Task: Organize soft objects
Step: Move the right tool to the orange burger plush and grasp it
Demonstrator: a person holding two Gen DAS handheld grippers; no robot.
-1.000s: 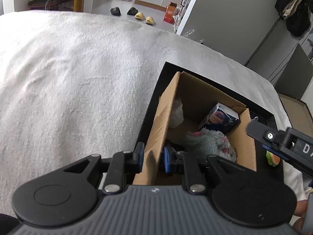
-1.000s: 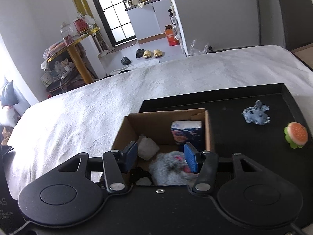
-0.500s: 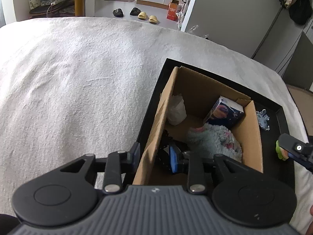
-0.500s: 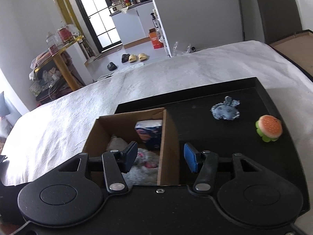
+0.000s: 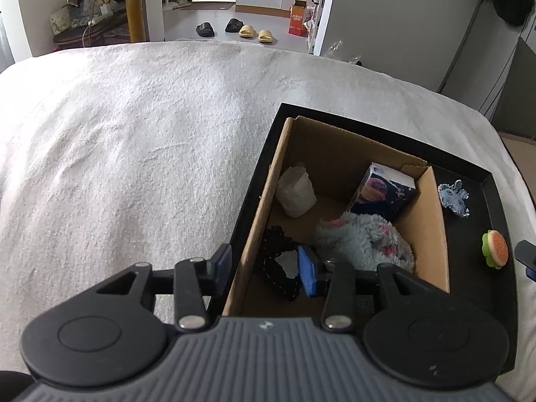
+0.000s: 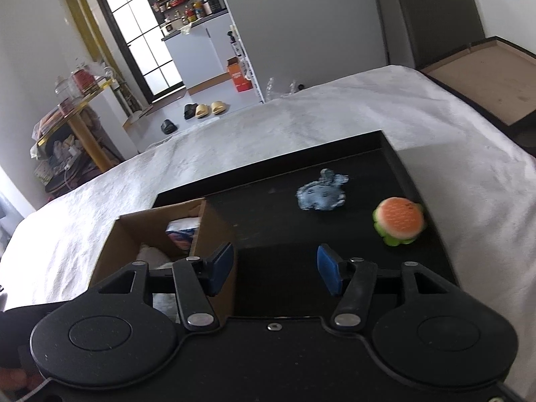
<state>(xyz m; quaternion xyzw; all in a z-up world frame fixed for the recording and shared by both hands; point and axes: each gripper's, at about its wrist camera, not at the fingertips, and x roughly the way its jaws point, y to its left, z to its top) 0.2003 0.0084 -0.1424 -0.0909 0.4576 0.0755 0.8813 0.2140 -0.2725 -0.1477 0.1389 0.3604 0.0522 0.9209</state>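
Observation:
A cardboard box (image 5: 425,231) stands in a black tray (image 5: 368,124) on a white blanket. It holds a fluffy pale-blue plush (image 5: 361,238), a blue tissue pack (image 5: 385,191), a white soft lump (image 5: 294,194) and a black braided band (image 5: 278,261). My left gripper (image 5: 266,268) straddles the box's left wall with its jaws opening, and the pads stand off the cardboard. My right gripper (image 6: 274,268) hovers over bare tray floor (image 6: 268,221) just right of the box (image 6: 214,221). Its jaws are opening and empty. Beyond it lie a blue-grey fabric toy (image 6: 321,194) and a burger toy (image 6: 398,221).
The white blanket (image 5: 134,154) spreads wide to the left of the tray. Past its far edge are slippers (image 5: 254,33) on the floor, a gold-legged side table (image 6: 80,114) with clutter and an orange carton (image 6: 238,73). A brown board (image 6: 485,80) lies at the right.
My left jaws have spread apart from the box's left wall and let it go. My right gripper has swung right, from above the box to over the tray floor near the toys.

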